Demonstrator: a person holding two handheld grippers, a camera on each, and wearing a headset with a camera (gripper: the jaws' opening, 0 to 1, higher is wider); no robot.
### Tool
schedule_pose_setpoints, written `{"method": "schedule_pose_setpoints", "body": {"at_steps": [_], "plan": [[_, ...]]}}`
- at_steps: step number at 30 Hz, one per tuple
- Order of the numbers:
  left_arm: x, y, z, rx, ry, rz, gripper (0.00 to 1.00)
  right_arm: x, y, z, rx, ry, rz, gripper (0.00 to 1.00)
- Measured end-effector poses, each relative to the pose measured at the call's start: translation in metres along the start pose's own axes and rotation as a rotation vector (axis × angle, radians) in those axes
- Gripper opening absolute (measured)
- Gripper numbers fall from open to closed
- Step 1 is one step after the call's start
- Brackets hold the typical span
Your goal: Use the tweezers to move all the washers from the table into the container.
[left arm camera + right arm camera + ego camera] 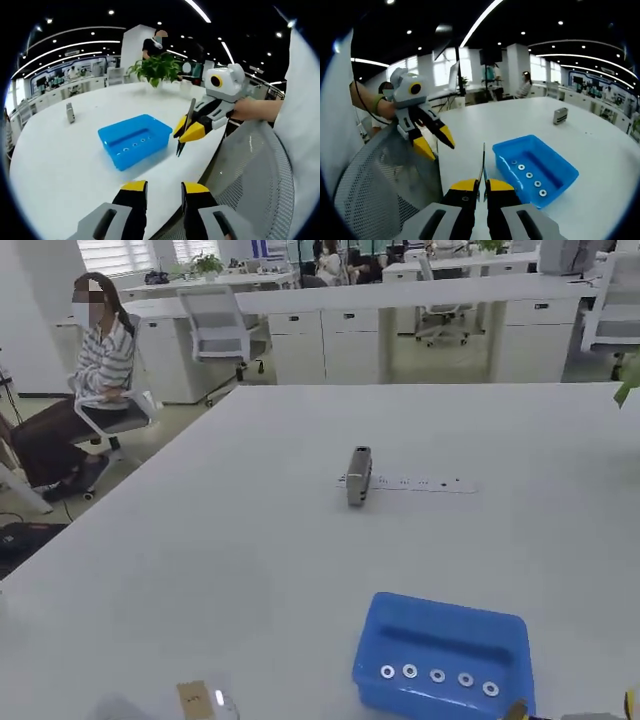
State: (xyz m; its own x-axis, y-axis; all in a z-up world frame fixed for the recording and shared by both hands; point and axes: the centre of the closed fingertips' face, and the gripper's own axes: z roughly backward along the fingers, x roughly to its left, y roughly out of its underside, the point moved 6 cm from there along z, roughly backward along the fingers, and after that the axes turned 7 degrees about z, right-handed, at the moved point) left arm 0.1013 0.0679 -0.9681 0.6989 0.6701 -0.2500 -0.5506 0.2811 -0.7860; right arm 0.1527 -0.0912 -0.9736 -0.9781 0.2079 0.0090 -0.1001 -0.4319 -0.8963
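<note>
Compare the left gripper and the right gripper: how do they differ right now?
The left gripper is open; the right gripper is shut. The left gripper holds nothing; the right gripper holds the tweezers. Both have yellow-tipped jaws.

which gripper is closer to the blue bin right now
Right. The right gripper, shut on the tweezers, is just beside the near side of the blue bin; the left gripper, open, is farther off, by the mesh chair.
</note>
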Motion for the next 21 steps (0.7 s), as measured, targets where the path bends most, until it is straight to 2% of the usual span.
{"method": "schedule_pose_setpoints", "body": {"at_steps": [2, 4, 6, 9, 11, 16, 21], "plan": [[0.001, -0.002, 0.002, 0.023, 0.021, 0.034, 0.08, 0.003, 0.003, 0.001, 0.000, -0.006, 0.000, 0.03], [-0.004, -0.008, 0.003, 0.006, 0.082, 0.090, 0.10, 0.004, 0.004, 0.001, 0.014, -0.013, 0.008, 0.03], [-0.006, -0.016, 0.003, -0.018, 0.119, 0.134, 0.12, 0.003, 0.004, 0.001, 0.013, -0.008, 0.011, 0.03], [-0.006, -0.026, 0.003, -0.022, 0.132, 0.141, 0.10, 0.000, 0.005, 0.001, 0.013, -0.004, 0.005, 0.03], [-0.009, -0.032, 0.001, -0.006, 0.145, 0.124, 0.09, -0.001, 0.005, 0.001, 0.016, 0.001, 0.006, 0.03], [-0.015, -0.047, -0.005, 0.053, 0.163, 0.016, 0.12, -0.002, 0.006, 0.001, 0.020, -0.002, 0.001, 0.03], [-0.025, -0.072, -0.010, 0.056, 0.196, -0.041, 0.11, -0.001, 0.007, -0.001, 0.042, -0.017, 0.027, 0.03]]}}
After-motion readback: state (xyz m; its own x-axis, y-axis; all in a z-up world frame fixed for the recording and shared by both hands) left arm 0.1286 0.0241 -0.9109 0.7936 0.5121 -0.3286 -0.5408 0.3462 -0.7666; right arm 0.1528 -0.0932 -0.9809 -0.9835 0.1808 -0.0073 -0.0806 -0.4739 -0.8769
